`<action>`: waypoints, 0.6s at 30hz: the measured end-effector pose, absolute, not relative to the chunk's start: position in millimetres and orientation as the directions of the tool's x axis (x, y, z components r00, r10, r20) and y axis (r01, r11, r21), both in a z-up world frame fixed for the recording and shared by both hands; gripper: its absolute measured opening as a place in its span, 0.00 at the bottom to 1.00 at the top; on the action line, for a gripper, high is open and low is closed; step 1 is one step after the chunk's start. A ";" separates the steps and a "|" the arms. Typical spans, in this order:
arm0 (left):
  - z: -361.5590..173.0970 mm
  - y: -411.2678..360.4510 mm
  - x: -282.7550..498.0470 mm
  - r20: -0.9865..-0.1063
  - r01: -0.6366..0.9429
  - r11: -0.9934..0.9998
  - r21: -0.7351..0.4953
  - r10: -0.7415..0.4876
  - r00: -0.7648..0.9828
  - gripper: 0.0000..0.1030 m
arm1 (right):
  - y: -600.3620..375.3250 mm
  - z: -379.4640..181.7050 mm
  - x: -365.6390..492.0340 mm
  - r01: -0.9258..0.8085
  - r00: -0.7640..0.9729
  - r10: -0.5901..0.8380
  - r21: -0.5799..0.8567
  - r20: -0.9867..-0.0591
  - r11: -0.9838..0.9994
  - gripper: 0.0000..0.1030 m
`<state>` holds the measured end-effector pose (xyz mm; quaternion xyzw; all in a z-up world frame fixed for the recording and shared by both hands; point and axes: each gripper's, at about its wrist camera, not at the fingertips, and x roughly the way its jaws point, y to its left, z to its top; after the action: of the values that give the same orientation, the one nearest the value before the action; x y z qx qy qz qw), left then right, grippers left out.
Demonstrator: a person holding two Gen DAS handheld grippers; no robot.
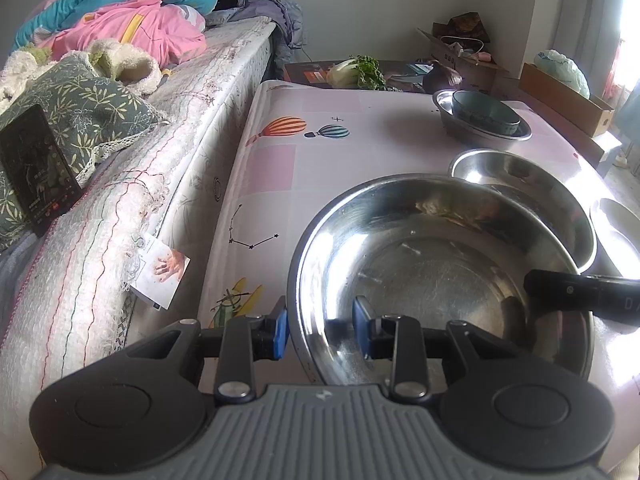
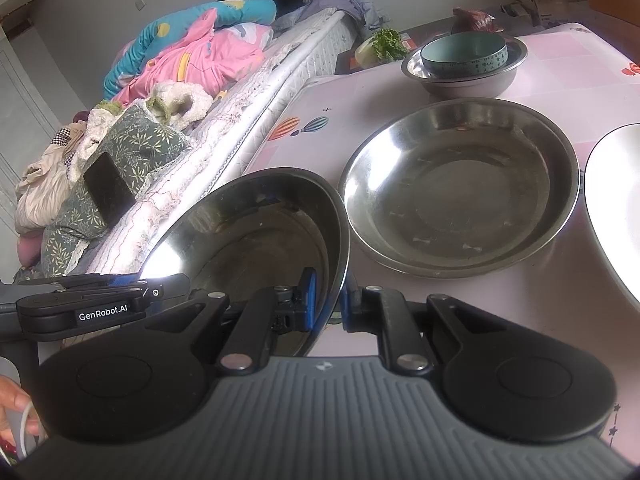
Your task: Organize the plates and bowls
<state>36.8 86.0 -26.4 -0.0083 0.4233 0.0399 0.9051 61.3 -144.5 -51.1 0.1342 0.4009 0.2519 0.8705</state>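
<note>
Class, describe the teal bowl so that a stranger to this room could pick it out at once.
Start at the pink table beside the bed. At its far end, near the leafy greens, stands a metal basin. The teal bowl sits inside that basin: it is the only coloured, straight-sided dish, while its neighbours are shiny steel or white.

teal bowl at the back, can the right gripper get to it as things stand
Probably not yet: the right gripper is shut on the rim of a steel plate, so it is occupied. The teal bowl sits uncovered in a steel bowl.
</note>
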 end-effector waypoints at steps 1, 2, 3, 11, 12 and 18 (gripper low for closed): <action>-26.1 85.6 36.7 -0.766 -0.078 0.997 0.019 0.065 0.639 0.32 | -145.3 -50.4 61.8 -0.330 0.553 0.546 0.436 -0.630 0.837 0.11; -25.7 84.9 37.2 -0.766 -0.077 0.997 0.019 0.064 0.640 0.32 | -145.8 -50.3 61.8 -0.330 0.553 0.546 0.436 -0.629 0.837 0.11; -25.3 84.7 37.3 -0.765 -0.076 0.997 0.019 0.063 0.641 0.32 | -146.9 -49.4 62.6 -0.329 0.554 0.545 0.437 -0.629 0.837 0.11; -19.5 78.7 41.5 -0.755 -0.056 0.998 0.023 0.054 0.653 0.32 | -155.4 -45.4 62.8 -0.316 0.572 0.538 0.439 -0.619 0.841 0.11; -18.5 77.1 42.6 -0.754 -0.052 0.998 0.023 0.052 0.655 0.32 | -157.5 -45.0 62.9 -0.312 0.575 0.536 0.440 -0.617 0.842 0.11; -14.4 64.9 51.7 -0.748 -0.027 0.999 0.026 0.038 0.663 0.32 | -170.8 -42.2 64.2 -0.294 0.595 0.524 0.442 -0.609 0.848 0.12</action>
<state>51.7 64.9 -14.4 0.0065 0.4102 0.0177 0.9118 64.2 -170.8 -42.2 0.1493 0.3854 0.2320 0.8805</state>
